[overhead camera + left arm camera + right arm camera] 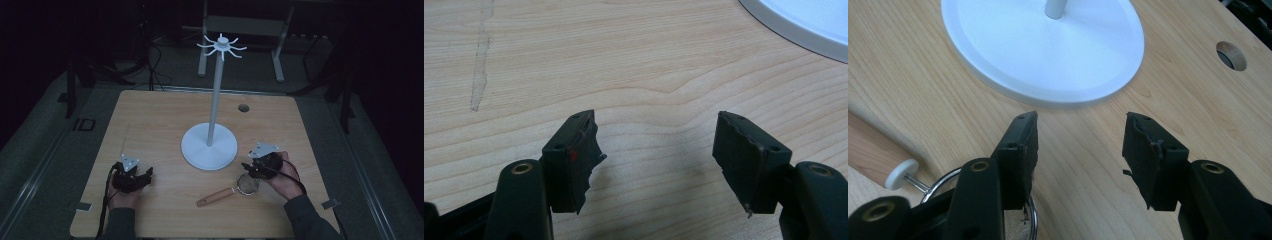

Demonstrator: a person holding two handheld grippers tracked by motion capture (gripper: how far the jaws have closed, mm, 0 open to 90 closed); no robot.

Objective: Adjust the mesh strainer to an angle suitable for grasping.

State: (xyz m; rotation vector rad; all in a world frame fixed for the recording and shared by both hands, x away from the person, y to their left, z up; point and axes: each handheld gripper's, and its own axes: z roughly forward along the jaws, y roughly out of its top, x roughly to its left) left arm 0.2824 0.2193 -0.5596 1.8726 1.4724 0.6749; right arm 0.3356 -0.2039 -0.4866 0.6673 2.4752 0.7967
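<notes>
Resting low on the wooden tabletop [165, 115], the left gripper [134, 176] sits near the front left corner, its jaws spread apart over bare wood with nothing between them. A white stand [209, 146] rises from the middle of the tabletop: a round base, a thin pole, and a ring of curved hooks at the top. The right gripper [252, 169] is held just beside that base on its right, jaws also apart and empty, pointing toward the base edge. Directly under and in front of it lies a small strainer [247, 184], its metal rim showing beneath the left jaw in the right gripper view, its wooden handle [215, 196] running off toward the front. A round hole [243, 107] is cut into the tabletop behind the stand.
</notes>
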